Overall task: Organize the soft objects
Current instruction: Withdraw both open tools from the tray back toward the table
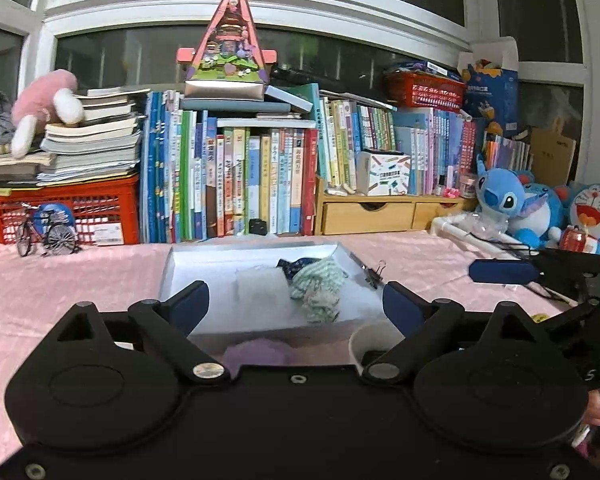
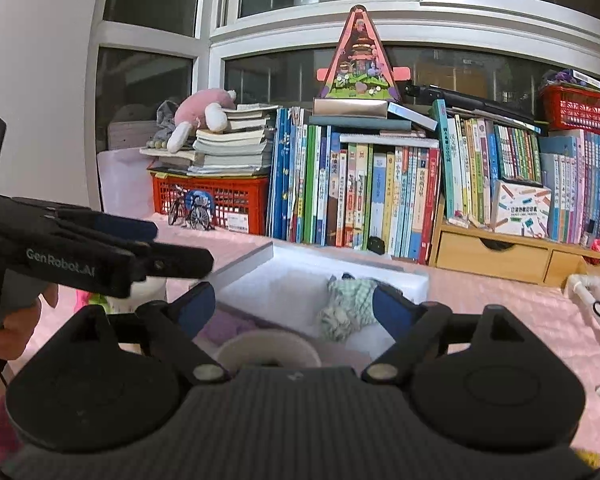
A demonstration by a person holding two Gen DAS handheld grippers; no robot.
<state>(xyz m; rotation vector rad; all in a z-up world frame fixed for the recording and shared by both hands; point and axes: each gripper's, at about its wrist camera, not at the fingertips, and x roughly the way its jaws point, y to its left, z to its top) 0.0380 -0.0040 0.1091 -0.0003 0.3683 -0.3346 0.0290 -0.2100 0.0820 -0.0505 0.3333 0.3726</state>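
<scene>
A shallow white box (image 1: 167, 272) lies on the pink cloth-covered table. In it are a crumpled green-and-white cloth (image 1: 320, 290) and a dark blue patterned cloth (image 1: 293, 266) behind it. A purple soft thing (image 1: 259, 354) and a white cup (image 1: 374, 344) sit just in front of the box. My left gripper (image 1: 295, 304) hovers before the box, open, with nothing between its pads. My right gripper (image 2: 295, 308) is likewise open before the box (image 2: 251, 260), with the green cloth (image 2: 346, 304) beyond its right finger. Each gripper shows in the other's view: left gripper (image 2: 179, 246), right gripper (image 1: 540, 264).
Rows of books, red crates and a wooden drawer unit (image 1: 368, 216) line the back. Blue plush toys (image 1: 500, 196) sit at the right, a pink plush (image 1: 47, 104) at the left. A miniature bicycle (image 1: 45, 236) and a binder clip (image 1: 374, 272) are on the table.
</scene>
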